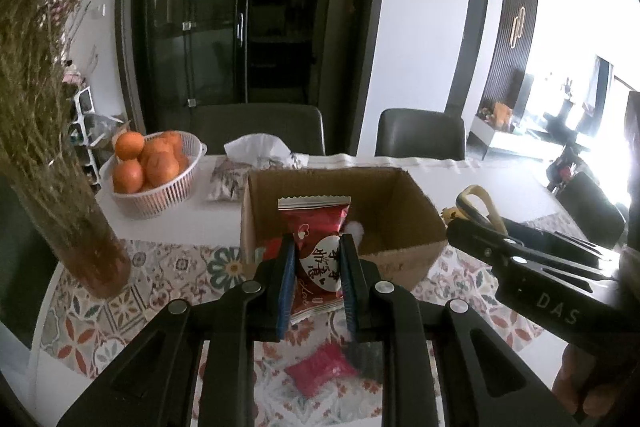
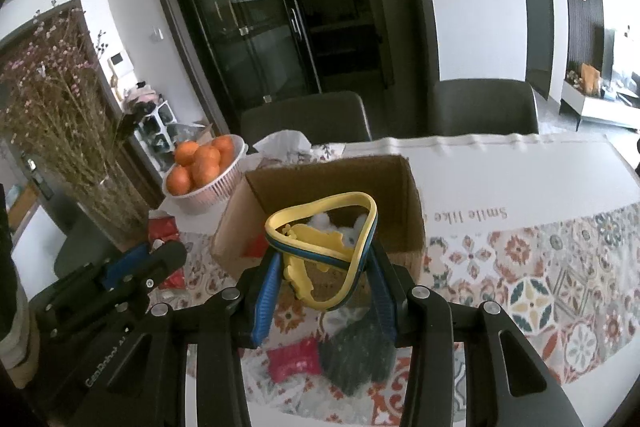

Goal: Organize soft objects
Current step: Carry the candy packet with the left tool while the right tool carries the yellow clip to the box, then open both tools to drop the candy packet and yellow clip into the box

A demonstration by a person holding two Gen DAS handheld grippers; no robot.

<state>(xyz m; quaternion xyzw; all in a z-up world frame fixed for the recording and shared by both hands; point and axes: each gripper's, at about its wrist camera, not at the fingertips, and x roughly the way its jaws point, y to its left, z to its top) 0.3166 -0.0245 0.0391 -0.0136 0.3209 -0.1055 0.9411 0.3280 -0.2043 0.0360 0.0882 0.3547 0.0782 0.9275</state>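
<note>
My left gripper (image 1: 318, 247) is shut on a red snack packet (image 1: 316, 251) with a white heart label, held upright in front of the open cardboard box (image 1: 404, 199). My right gripper (image 2: 324, 259) is shut on a yellow and blue soft band (image 2: 348, 227), held just before the box (image 2: 408, 195). White fluff (image 2: 324, 221) lies inside the box. On the patterned cloth below lie a red packet (image 1: 320, 373) and a dark soft item (image 2: 356, 355); the red packet also shows in the right wrist view (image 2: 294, 357).
A white basket of oranges (image 1: 154, 167) and a tissue pack (image 1: 256, 163) stand behind the box. A tall vase of dried flowers (image 1: 60, 187) is at left. Two chairs (image 1: 420, 133) stand beyond the table. The right gripper shows at right in the left wrist view (image 1: 472, 223).
</note>
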